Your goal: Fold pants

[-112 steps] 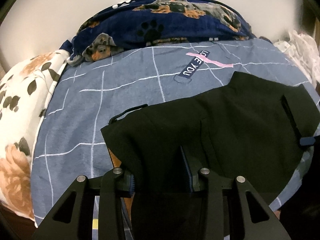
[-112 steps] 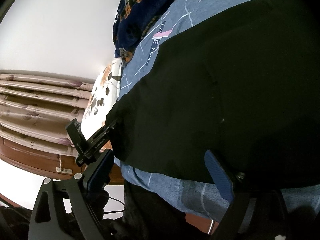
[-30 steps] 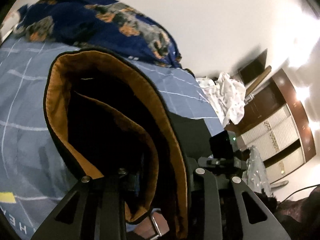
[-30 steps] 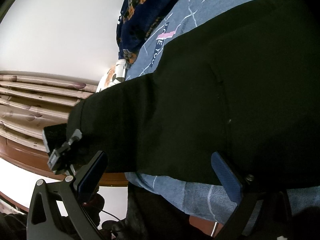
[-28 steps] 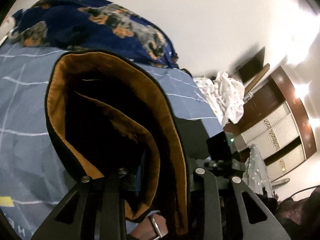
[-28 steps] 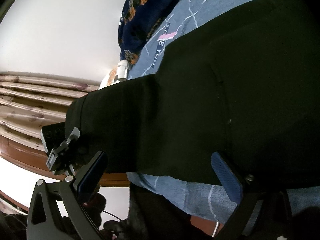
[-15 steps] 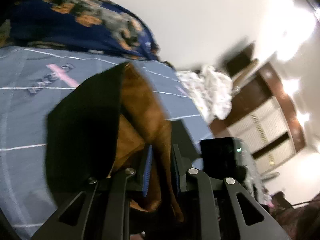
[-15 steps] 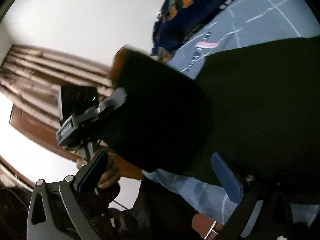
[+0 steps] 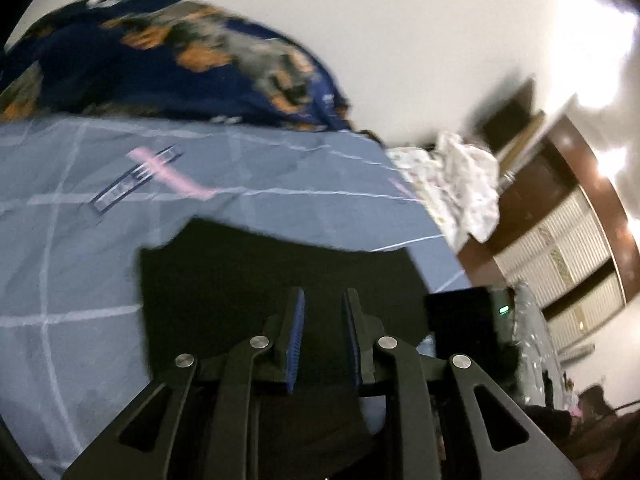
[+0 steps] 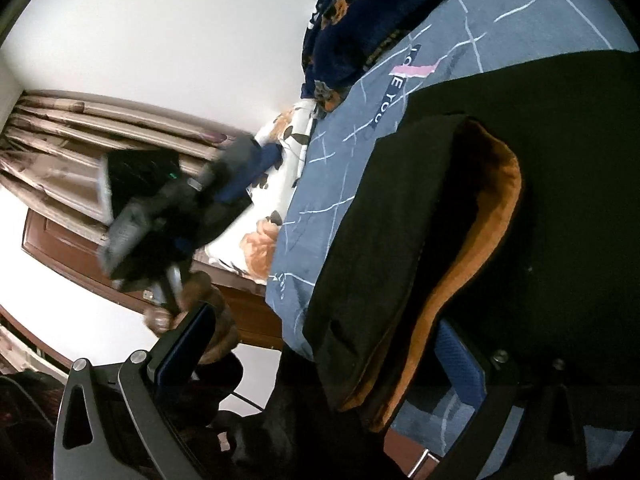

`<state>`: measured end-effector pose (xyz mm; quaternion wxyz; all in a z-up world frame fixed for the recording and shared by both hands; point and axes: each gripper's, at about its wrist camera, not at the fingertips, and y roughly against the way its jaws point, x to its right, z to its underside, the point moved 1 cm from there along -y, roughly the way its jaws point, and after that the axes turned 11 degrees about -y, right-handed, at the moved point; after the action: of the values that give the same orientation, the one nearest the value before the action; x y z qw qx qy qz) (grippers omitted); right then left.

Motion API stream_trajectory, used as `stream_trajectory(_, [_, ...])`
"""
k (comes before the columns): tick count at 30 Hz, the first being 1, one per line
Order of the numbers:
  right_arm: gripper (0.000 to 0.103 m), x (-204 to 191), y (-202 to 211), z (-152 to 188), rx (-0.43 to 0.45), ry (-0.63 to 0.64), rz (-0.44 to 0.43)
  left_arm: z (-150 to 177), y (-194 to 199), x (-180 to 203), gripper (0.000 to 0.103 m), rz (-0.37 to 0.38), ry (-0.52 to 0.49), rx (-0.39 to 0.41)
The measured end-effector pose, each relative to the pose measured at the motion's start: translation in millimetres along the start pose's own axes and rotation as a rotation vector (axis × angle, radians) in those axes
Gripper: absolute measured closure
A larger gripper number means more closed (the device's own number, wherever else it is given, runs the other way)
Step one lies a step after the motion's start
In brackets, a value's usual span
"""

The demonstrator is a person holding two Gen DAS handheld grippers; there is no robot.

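Observation:
The black pants [image 9: 248, 264] lie on the blue checked bed cover [image 9: 80, 240]. In the right wrist view a pant leg [image 10: 392, 232] is folded over the rest, its orange-brown lining [image 10: 480, 232] showing along the edge. My left gripper [image 9: 322, 332] hovers above the pants with a narrow gap between its blue pads and nothing in it. My right gripper [image 10: 324, 356] is wide open near the bed's front edge, the folded leg between its fingers but not clamped. The left gripper [image 10: 160, 208] appears blurred in the right wrist view, off the cloth.
A dark blue dog-print blanket [image 9: 160, 68] lies at the head of the bed, a floral pillow [image 10: 272, 200] at its side. White cloth [image 9: 460, 176] is piled at the bed's right. A wardrobe [image 9: 568, 240] and curtains [image 10: 80, 140] stand beyond.
My left gripper carried the pant leg over the rest, let it go and pulled back with jaws slightly apart. The leg now rests folded. My right gripper stayed open and nearly still.

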<state>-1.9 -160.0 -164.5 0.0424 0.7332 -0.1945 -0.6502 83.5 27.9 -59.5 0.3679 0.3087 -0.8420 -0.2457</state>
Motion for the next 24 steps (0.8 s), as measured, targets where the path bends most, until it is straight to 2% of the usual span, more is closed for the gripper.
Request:
stream_trajectory(1, [0.0, 0, -2, -1, 0.002, 0.005, 0.024, 10, 4, -10, 0.082, -0.021, 0.02, -0.004])
stream_trajectory(4, [0.012, 4, -14, -2, -0.015, 0.003, 0.132, 38, 13, -34, 0.082, -0.076, 0.076, -0.023])
stream_trajectory(7, [0.047, 8, -24, -4, -0.032, -0.025, 0.179, 59, 20, -51, 0.082, -0.104, 0.128, -0.038])
stream_trajectory(8, [0.072, 9, -28, -5, -0.037, -0.036, 0.219, 62, 22, -53, 0.082, -0.113, 0.133, -0.042])
stream_trajectory(9, [0.084, 11, -31, -5, -0.043, -0.044, 0.242, 65, 24, -55, 0.082, -0.123, 0.133, -0.045])
stream_trajectory(12, [0.087, 9, -33, -7, -0.028, -0.07, 0.264, 66, 28, -54, 0.082, -0.164, 0.11, -0.052])
stream_trajectory(15, [0.089, -8, -18, -11, 0.009, -0.043, 0.244, 62, 28, -45, 0.08, -0.174, 0.08, -0.055])
stream_trajectory(17, [0.089, -20, 0, -17, 0.042, -0.024, 0.234, 60, 27, -38, 0.067, -0.17, 0.062, -0.061])
stream_trajectory(19, [0.09, -27, 19, -24, 0.064, -0.01, 0.234, 57, 23, -30, 0.06, -0.168, 0.039, -0.063])
stream_trajectory(24, [0.09, -18, 80, -38, 0.147, -0.021, 0.271, 51, 3, -15, 0.054, -0.142, 0.017, -0.09])
